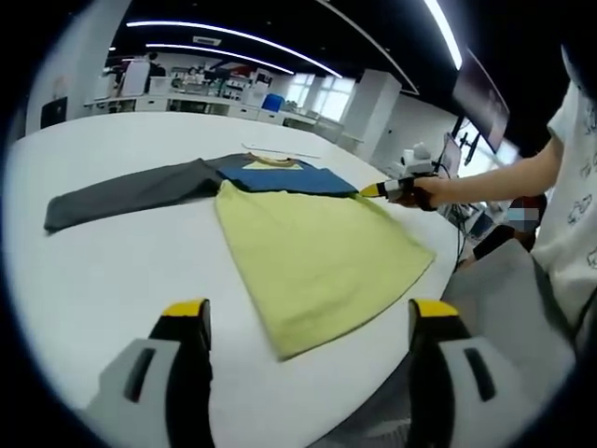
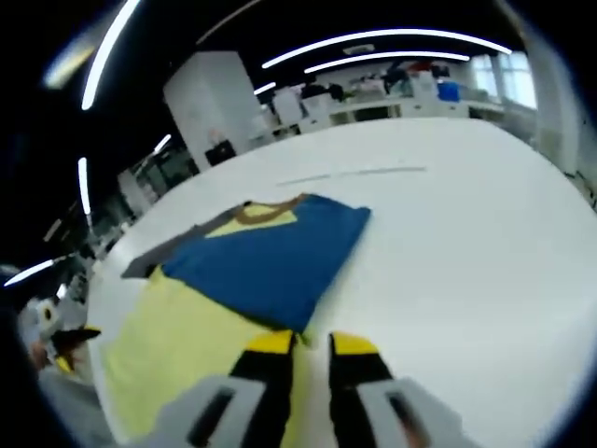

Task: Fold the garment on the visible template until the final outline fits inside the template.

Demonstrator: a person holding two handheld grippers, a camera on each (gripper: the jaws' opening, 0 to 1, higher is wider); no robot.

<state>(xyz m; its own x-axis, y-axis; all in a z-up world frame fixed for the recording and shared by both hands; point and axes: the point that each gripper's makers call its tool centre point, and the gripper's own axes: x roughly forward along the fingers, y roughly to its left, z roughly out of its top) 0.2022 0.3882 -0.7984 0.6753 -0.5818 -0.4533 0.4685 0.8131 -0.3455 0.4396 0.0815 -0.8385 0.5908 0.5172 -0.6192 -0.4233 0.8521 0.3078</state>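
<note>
Left gripper view shows my left tongs spread wide and empty above the near hem of the garment, which lies flat on the white desk with its grey sleeve stretched out to the side. In the right gripper view my right tongs stand nearly closed at the edge of the folded blue panel; I cannot tell whether they pinch cloth. My worry is that a one-sided pull drags the whole garment across the smooth desk and skews the fold, or that the sleeve stays outside the outline. I cannot make out the template, and I see no containers.
</note>
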